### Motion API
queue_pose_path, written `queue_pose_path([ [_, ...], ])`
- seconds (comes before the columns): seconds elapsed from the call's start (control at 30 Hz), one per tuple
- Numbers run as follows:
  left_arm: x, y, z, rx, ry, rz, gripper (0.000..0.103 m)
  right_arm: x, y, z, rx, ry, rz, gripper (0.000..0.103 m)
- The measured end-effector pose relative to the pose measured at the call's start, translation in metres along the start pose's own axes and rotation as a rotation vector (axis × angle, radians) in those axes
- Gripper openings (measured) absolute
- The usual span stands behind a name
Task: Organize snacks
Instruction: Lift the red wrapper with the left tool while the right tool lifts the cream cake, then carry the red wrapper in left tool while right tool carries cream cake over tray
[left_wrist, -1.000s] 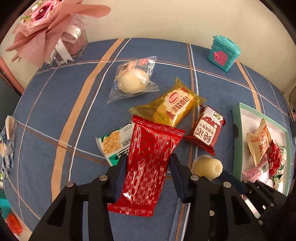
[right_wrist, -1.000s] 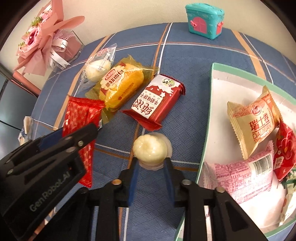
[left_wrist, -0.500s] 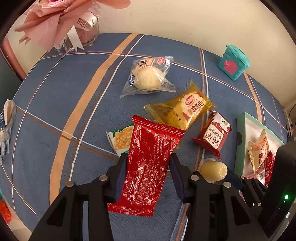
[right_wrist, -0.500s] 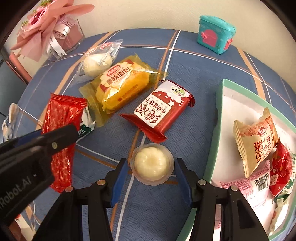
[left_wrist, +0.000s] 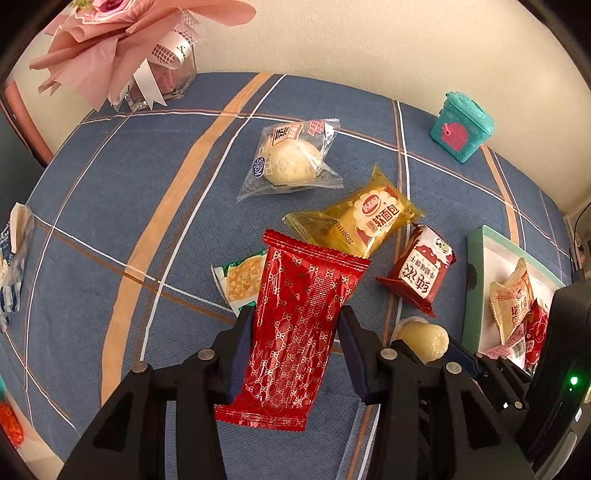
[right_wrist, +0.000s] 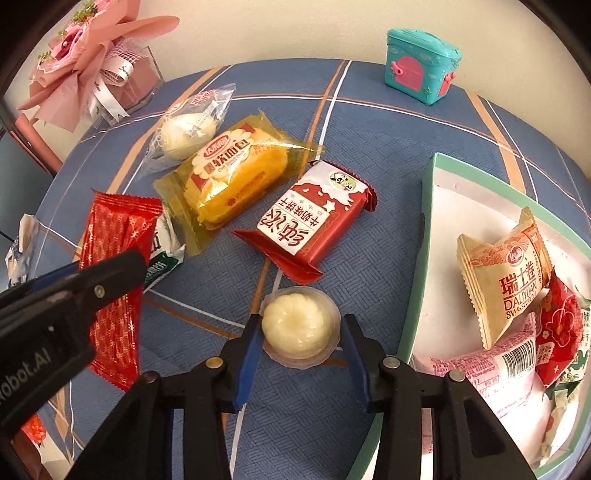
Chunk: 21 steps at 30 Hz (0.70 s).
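1. Two grippers in play here. The left gripper (left_wrist: 295, 354) is clamped on a red patterned packet (left_wrist: 301, 325), pads pressing both long edges, with the packet sticking out ahead of the fingers and its lower end hanging back between them.
2. From the right wrist view, that same red patterned packet (right_wrist: 110, 280) shows off to the left, with the left gripper's black body across it.
3. The right gripper (right_wrist: 301, 343) has its jaws apart, straddling a small clear cup of pale jelly (right_wrist: 300, 325). The cup sits on the cloth right between the blue pads; the left pad looks very close to it or touching, the right one has a sliver of gap.
4. Just ahead of the right gripper's tips is a red-and-white biscuit pack (right_wrist: 310, 225), nearly touching the cup's far edge. Further ahead and left is a yellow soft bread pack (right_wrist: 232, 173), and beyond that a clear-wrapped white bun (right_wrist: 188, 127).
5. A green-and-white packet (left_wrist: 236, 280) peeks out from under the held red one, ahead-left of the left gripper's fingers.
6. To the right of the right gripper is a green-rimmed white tray (right_wrist: 428, 206) already holding a beige Swiss roll pack (right_wrist: 509, 277), a pink barcode packet (right_wrist: 491, 365) and a red flower packet (right_wrist: 557, 328).
7. All of it sits on a blue plaid tablecloth (right_wrist: 369, 118). Far ahead: a teal toy chest (right_wrist: 421, 62) and a pink bouquet (right_wrist: 92, 70).
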<state>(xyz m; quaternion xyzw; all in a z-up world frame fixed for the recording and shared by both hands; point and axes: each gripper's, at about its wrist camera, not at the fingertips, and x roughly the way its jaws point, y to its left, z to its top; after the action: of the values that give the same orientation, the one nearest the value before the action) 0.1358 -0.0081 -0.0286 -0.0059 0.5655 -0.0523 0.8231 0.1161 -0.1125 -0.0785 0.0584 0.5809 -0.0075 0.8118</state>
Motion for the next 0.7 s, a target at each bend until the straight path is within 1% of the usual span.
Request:
queue_pose_path([
  [0.1,-0.004,-0.002,0.001,0.006,-0.01,0.002,0.047,-0.002,-0.003,0.001,0.006,-0.001,0.011,0.045],
  [0.27,-0.01,-0.004,0.004,0.014,-0.028,0.008,0.047,-0.017,-0.011,0.002,0.012,-0.025,0.028,0.045],
  [0.57,-0.031,-0.015,0.007,0.031,-0.082,0.017,0.047,-0.054,-0.013,0.001,0.01,-0.084,0.039,0.045],
  [0.7,-0.039,-0.023,0.007,0.043,-0.104,0.012,0.047,-0.072,-0.021,-0.002,0.02,-0.114,0.043,0.045],
])
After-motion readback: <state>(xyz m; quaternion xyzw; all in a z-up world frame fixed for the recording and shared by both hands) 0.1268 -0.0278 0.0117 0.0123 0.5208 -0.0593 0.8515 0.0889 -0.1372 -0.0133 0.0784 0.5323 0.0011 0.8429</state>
